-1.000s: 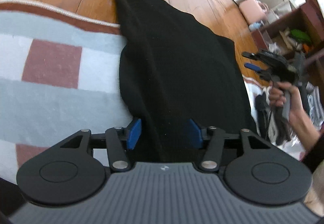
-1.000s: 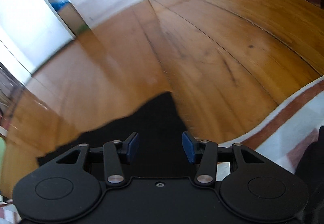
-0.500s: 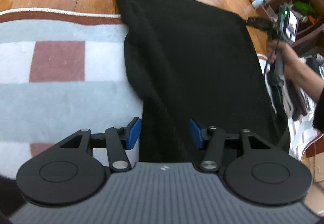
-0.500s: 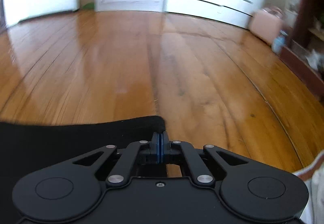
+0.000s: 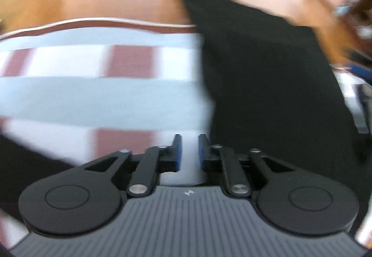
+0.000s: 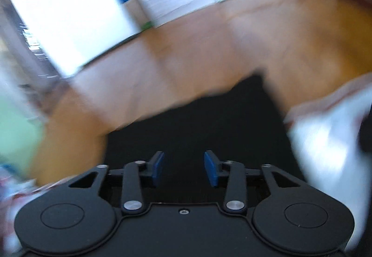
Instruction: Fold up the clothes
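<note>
Hovering over striped rug (image 5: 100,96), left gripper (image 5: 188,152) shows blue fingers (image 5: 177,152) narrowly parted, nothing between them. Right gripper (image 6: 183,168) rides above black garment (image 6: 204,122), fingers (image 6: 210,169) spread wide, empty. Garment (image 5: 267,75) lies flat beside left gripper, partly on rug, far corner on wooden floor (image 6: 279,36). Both views motion-blurred. Judgement: for clean fold, each gripper should pinch garment edge squarely, lift evenly, avoid snagging rug beneath. Bright cabinets beyond, indistinct.

Bare wood floor (image 6: 197,66) beyond black garment (image 6: 209,122); furniture (image 5: 362,1) far right.
</note>
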`<action>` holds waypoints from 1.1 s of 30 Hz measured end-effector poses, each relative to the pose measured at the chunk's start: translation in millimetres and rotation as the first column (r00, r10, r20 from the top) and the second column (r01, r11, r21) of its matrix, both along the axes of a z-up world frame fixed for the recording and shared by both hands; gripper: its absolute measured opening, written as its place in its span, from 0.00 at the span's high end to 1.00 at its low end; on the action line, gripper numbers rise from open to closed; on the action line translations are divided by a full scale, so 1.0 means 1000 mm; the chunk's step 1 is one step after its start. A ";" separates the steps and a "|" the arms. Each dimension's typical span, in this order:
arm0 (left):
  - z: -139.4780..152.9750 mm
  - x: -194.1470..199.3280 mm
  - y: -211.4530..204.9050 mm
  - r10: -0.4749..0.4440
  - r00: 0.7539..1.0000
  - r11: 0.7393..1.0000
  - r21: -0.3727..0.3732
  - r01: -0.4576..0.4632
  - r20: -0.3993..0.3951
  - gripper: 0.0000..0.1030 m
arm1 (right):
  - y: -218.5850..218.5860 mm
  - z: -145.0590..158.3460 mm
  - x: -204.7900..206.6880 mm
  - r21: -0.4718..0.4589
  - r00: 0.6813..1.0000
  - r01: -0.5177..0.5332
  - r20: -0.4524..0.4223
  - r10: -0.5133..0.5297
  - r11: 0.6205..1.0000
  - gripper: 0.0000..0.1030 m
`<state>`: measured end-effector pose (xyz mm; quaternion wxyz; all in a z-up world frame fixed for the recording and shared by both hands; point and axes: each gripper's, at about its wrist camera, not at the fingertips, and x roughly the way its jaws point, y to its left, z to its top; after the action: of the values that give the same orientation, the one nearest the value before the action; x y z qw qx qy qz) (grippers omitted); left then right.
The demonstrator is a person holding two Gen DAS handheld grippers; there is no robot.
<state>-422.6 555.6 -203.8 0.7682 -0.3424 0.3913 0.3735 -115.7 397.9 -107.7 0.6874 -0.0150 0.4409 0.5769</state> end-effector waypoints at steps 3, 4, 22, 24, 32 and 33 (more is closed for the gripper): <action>0.004 -0.039 0.007 0.168 0.985 0.986 0.027 -0.167 -0.033 0.45 | -0.042 -0.006 -0.060 -0.044 0.981 -0.184 0.050 0.187 0.982 0.46; 0.005 -0.053 0.009 0.228 0.973 0.973 0.035 -0.226 -0.039 0.42 | -0.051 -0.007 -0.082 -0.093 0.962 -0.243 0.105 0.252 0.966 0.46; -0.003 -0.267 0.042 0.656 0.755 0.749 -0.120 -0.651 -0.004 0.30 | -0.085 -0.019 -0.218 -0.086 0.675 -0.738 -0.067 0.735 0.670 0.46; -0.006 -0.263 0.039 0.653 0.757 0.751 -0.123 -0.649 -0.007 0.25 | -0.084 -0.023 -0.227 -0.132 0.656 -0.750 -0.025 0.754 0.648 0.46; -0.022 -0.218 0.044 0.548 0.831 0.837 0.075 -0.543 -0.096 0.00 | -0.093 -0.044 -0.226 -0.200 0.649 -0.753 -0.070 0.758 0.626 0.46; -0.024 -0.212 0.043 0.525 0.843 0.850 0.119 -0.513 -0.113 0.07 | -0.095 -0.045 -0.225 -0.193 0.652 -0.752 -0.075 0.755 0.630 0.46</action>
<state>-634.6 598.2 -227.4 0.6224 -0.3757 0.3213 0.6067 -340.9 303.3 -152.4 0.3811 -0.2727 0.4474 0.7618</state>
